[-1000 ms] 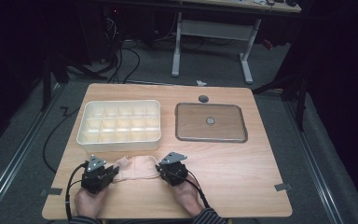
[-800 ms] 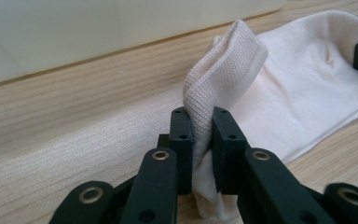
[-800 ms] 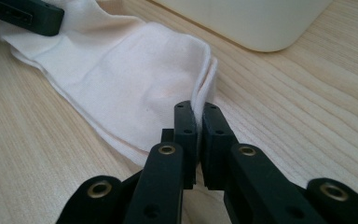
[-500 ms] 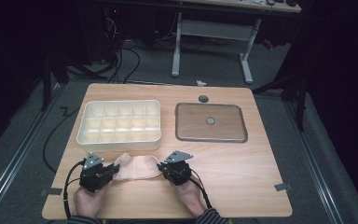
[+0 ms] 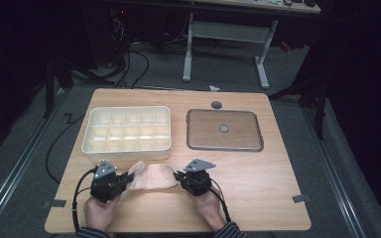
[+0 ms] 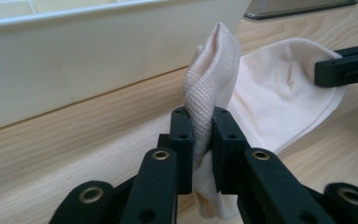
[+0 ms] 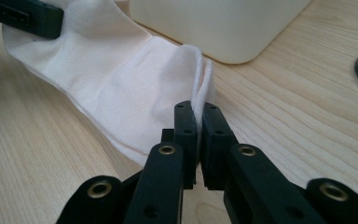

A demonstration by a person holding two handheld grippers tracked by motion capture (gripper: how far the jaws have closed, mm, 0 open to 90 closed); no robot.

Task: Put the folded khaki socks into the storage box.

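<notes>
Near the front edge of the wooden table, a pale pink sock hangs stretched between the two hand-held tools: the left gripper has its jaws pressed together on a bunched fold at one end of the fabric, and the right gripper is clamped just as tightly on a thin doubled edge at the other end. Between them the sock sags so that its middle lies on or just above the wood, just in front of the cream compartment tray. The likeliest trouble is slippage on the right side, since that grip catches only a narrow hem; any pull apart could draw the knit out of the pads and let that end drop. On the left, the thick wad sits off-centre in the jaws and could squeeze out sideways if twisted. Because the tray's near wall stands so close, carrying the sock forward at this low height could snag the cloth on the rim or nudge the tray back. Beside the tray, well apart from the sock, rests a dark lid with a small knob at its centre, and a round hole sits at the far table edge. Around the table the room is dim, with grey carpet, loose cables on the floor and the white legs of another desk behind.
</notes>
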